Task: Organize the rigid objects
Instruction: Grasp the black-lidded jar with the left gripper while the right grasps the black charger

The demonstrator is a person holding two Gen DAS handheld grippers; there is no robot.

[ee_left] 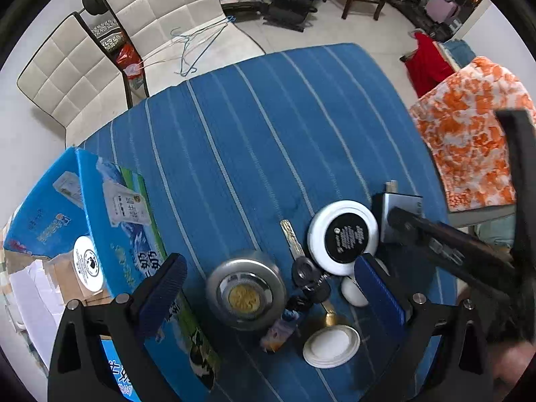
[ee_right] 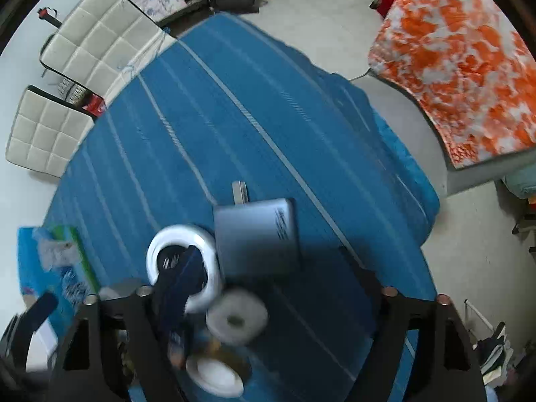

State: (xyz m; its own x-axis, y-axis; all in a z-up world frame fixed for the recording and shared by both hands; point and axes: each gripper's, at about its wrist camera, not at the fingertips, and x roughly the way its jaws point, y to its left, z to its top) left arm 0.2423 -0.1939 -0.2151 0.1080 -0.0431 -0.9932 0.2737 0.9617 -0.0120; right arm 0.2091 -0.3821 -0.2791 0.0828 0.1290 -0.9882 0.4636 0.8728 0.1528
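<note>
Left wrist: open left gripper [ee_left: 271, 288] straddles tin [ee_left: 245, 290], milk carton [ee_left: 110, 234] crowding.

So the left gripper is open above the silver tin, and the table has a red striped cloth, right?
Not quite: the cloth is blue with pale stripes, not red, as the left wrist view shows. The rest holds: the left gripper is open above the silver tin.

Lying clustered on the blue striped cloth: silver round tin [ee_left: 246, 289] showing a gold centre, keys [ee_left: 303, 269] beside it, white disc [ee_left: 343, 237] bearing a black label, grey box [ee_right: 256, 237], small white lid [ee_left: 331, 345].
</note>
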